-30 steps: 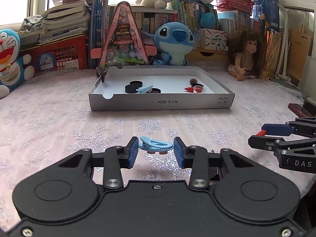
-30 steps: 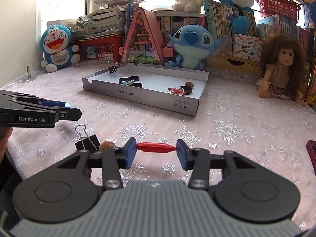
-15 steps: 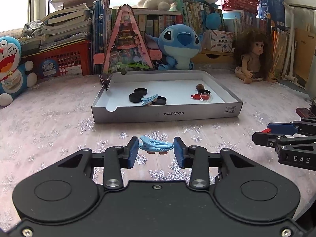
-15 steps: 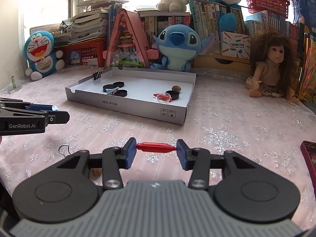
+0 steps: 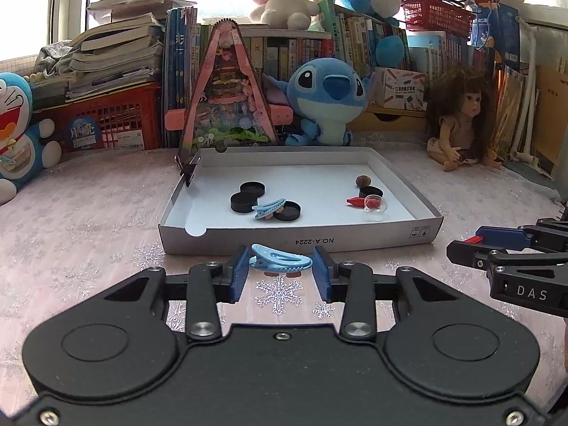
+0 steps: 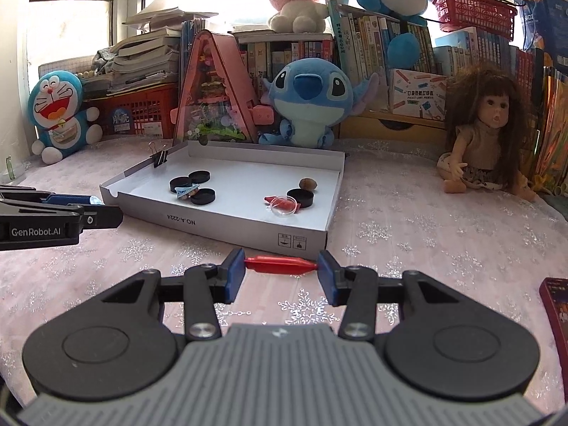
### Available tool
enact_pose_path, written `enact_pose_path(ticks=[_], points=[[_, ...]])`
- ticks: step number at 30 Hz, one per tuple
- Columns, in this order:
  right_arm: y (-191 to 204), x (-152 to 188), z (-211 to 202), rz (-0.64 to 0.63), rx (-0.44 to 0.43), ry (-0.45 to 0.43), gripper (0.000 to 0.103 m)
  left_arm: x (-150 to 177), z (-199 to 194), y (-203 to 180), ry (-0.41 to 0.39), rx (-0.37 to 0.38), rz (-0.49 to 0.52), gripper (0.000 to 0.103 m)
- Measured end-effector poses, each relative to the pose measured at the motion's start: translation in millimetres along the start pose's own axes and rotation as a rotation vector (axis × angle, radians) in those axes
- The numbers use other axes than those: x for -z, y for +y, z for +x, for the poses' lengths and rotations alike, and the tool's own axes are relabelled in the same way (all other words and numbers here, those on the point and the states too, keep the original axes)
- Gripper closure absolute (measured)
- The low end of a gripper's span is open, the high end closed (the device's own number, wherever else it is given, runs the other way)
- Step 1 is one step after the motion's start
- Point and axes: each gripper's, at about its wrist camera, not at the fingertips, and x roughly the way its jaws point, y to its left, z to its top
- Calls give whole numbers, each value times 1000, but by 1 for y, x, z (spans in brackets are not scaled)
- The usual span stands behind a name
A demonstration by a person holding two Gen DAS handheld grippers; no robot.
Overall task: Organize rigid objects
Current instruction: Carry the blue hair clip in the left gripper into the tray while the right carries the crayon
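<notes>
My left gripper [image 5: 281, 266] is shut on a light blue hair clip [image 5: 280, 260], held just in front of the near wall of a white cardboard tray [image 5: 301, 241]. My right gripper [image 6: 281, 266] is shut on a red clip [image 6: 280, 263], held above the cloth before the tray's near right corner [image 6: 301, 239]. The tray holds black round caps [image 5: 245, 201], a second blue hair clip [image 5: 268, 207], a red piece [image 5: 356, 201], a clear dome [image 5: 375, 204] and a brown nut [image 5: 362, 180]. A black binder clip [image 6: 159, 157] grips the tray's far left wall.
A pink snowflake cloth [image 5: 88, 220] covers the table. Plush toys, a Stitch [image 5: 326, 99] and a Doraemon [image 6: 58, 113], a doll [image 6: 486, 142], a pink triangular toy house [image 5: 227, 92], books and red baskets line the back. A dark red box [image 6: 557, 305] lies at the right edge.
Both grippers have moved forward toward the tray with their clips still held. The binder clip and nut on the cloth near the right gripper have dropped out of view.
</notes>
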Motion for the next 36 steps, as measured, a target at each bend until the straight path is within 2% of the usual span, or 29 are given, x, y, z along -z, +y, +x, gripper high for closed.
enact_pose_path(ticks=[15, 36], points=[[-1, -10, 10, 7, 12, -7, 53, -8, 12, 1, -1, -4, -11, 67], [-3, -36, 34, 9, 28, -31, 53, -38, 40, -6, -18, -8, -8, 67]])
